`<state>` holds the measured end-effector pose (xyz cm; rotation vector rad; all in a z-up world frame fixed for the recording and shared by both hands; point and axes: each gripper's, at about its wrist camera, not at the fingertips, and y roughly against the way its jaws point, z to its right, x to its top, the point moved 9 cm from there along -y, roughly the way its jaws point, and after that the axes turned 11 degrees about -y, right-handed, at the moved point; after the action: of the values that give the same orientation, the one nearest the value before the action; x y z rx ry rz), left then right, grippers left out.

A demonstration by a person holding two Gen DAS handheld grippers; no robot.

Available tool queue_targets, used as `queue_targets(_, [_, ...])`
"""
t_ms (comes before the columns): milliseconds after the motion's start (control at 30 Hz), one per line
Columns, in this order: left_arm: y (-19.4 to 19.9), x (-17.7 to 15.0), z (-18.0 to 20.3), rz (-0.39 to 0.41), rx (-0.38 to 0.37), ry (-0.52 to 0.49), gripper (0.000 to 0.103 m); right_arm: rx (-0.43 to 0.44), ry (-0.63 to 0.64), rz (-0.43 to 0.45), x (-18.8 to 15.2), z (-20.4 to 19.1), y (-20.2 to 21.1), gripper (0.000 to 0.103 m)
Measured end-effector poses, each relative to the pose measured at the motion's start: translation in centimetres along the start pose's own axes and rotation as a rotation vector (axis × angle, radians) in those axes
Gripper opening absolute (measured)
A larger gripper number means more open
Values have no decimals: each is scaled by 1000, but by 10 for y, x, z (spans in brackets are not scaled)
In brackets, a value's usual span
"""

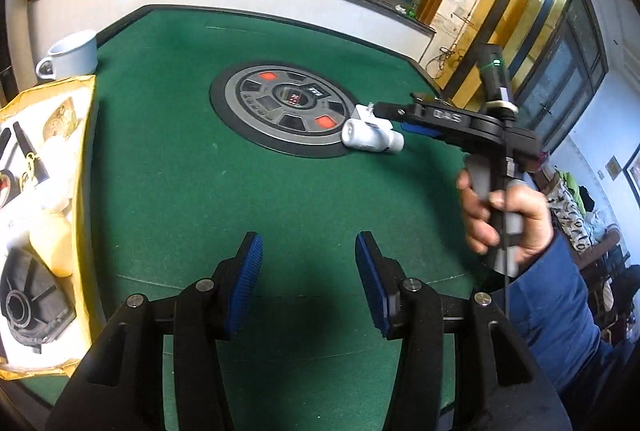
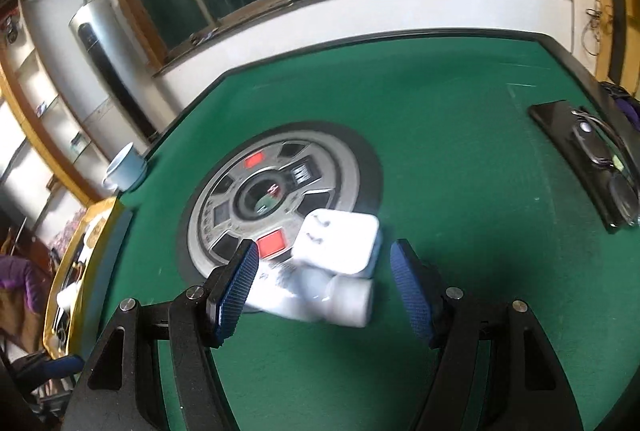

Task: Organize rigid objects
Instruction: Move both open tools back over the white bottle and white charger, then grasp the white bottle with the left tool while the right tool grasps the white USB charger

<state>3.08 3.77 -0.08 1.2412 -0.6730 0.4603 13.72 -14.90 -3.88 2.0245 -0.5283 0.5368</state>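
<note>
A white pipe fitting (image 2: 320,271) lies on the green bench (image 2: 440,135), at the near edge of the round grey control panel (image 2: 248,199) set in the bench top. It appears to be made of a squarish white block on top of a short tube with an open collar at one end, though the right wrist view is blurred and the exact form cannot be settled. It is judged to be hard plastic: light, stiff, smooth and rather slippery, not easily broken. A hold across the flat sides of the block is judged safer than one on the rounded tube, which might roll away from the pads.

The right claw (image 2: 324,271) is held wide open, with the fitting between its blue pads and touched by neither. The left claw (image 1: 308,267) is likewise open and empty, well apart from the fitting, above bare felt. A yellow tray (image 1: 86,159) of assorted items stands at the left edge.
</note>
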Motion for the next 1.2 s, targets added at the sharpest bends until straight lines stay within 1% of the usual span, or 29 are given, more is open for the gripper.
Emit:
queue_targets(67, [3, -2, -1, -1, 4, 8, 47, 51, 0, -64, -11, -13, 0, 63])
queue_targets(133, [3, -5, -3, -4, 7, 20, 47, 141, 19, -151, -28, -32, 3, 63])
queue_targets(167, [4, -5, -3, -4, 6, 23, 47, 180, 29, -173, -32, -41, 7, 62])
queue_targets(200, [5, -7, -3, -3, 5, 23, 47, 187, 18, -124, -24, -43, 16, 62])
queue_targets(233, [5, -7, -2, -3, 4, 24, 47, 171, 9, -74, -17, -39, 24, 63])
queue_targets(267, [5, -7, -2, -4, 2, 24, 47, 122, 9, -32, -8, -30, 27, 64])
queue_targets(300, [4, -8, 0, -6, -2, 23, 47, 23, 17, 7, 0, -16, 24, 65])
queue_targets(333, [0, -8, 2, -9, -5, 19, 47, -34, 11, 24, 4, -3, 18, 65])
queue_targets(367, [-2, -8, 4, -11, -6, 14, 47, -54, -7, 25, 5, 7, 11, 65])
queue_targets(400, [-2, -9, 7, -11, -9, 8, 47, -46, -41, -5, 3, 14, -2, 65])
queue_targets(500, [-4, -9, 13, -18, -8, -11, 47, 45, -86, -95, -9, 11, -24, 65])
queue_targets(567, [-3, -10, 14, -20, -3, -17, 47, 72, -64, -121, -16, -1, -25, 65])
queue_targets(600, [-4, -10, 13, -23, 0, -18, 47, 123, -52, -154, -23, -12, -20, 65])
queue_targets(633, [-4, -10, 12, -27, 3, -16, 47, 197, -42, -207, -33, -25, -12, 65])
queue_targets(667, [-5, -10, 11, -31, 3, -12, 47, 250, -20, -256, -42, -35, -4, 65])
queue_targets(700, [-6, -10, 9, -33, 2, -7, 47, 284, 22, -296, -52, -50, 1, 65])
queue_targets(733, [-7, -9, 7, -35, 3, -1, 47, 291, 42, -284, -52, -56, 7, 65])
queue_targets(800, [-10, -6, 5, -39, -10, 14, 47, 282, 8, -241, -42, -51, 11, 65])
queue_targets(867, [-17, -1, 4, -51, -40, 52, 47, 242, -22, -202, -32, -36, 14, 65])
queue_targets(933, [-27, 7, 4, -71, -123, 147, 47, 183, -65, -154, -24, -19, 16, 65])
queue_targets(967, [-33, 13, 4, -77, -159, 202, 47, 174, -80, -146, -22, -15, 16, 65])
queue_targets(1033, [-44, 28, 8, -90, -211, 282, 46, 191, -147, -101, -13, -8, 22, 65])
queue_targets(1067, [-53, 35, 9, -105, -222, 322, 46, 192, -157, -84, -7, -5, 25, 65])
queue_targets(1200, [-82, 55, 12, -114, -187, 431, 46, 140, -168, 40, 11, 7, 45, 65])
